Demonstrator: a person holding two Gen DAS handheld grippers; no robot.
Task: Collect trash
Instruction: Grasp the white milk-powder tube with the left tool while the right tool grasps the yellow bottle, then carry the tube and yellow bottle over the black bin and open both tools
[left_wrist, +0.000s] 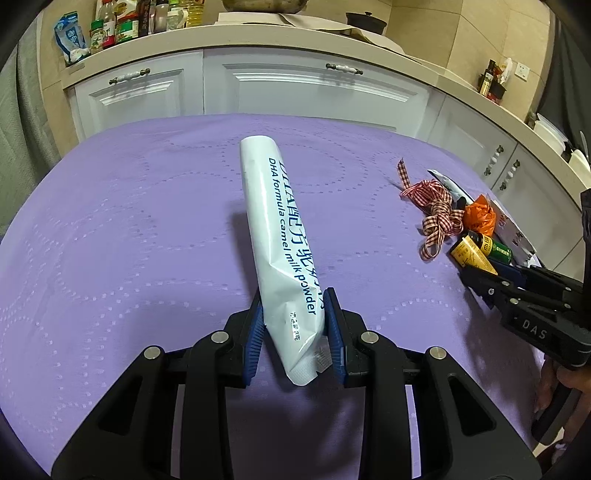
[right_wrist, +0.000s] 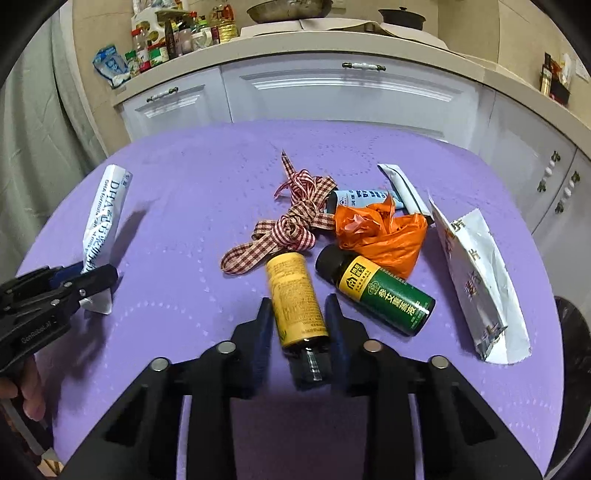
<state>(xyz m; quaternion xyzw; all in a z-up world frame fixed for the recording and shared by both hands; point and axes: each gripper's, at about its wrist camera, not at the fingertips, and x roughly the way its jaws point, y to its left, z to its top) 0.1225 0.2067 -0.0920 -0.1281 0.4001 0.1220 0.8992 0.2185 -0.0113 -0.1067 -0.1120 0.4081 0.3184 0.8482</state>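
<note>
Left tool (left_wrist: 293, 325) pinches the milk-powder sachet (left_wrist: 275, 225); right tool (right_wrist: 299, 325) clamps the yellow bottle (right_wrist: 297, 302).

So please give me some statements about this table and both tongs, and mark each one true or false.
1. The left tongs hold a white milk powder sachet. True.
2. The right tongs are closed on the green bottle. False: a yellow-labelled bottle lies between their fingers; whether it is gripped is unclear.
3. A checked ribbon lies on the purple cloth. True.
4. The crumpled plastic bag is blue. False: it is orange.
5. The green bottle stands upright. False: it lies on its side.
</note>
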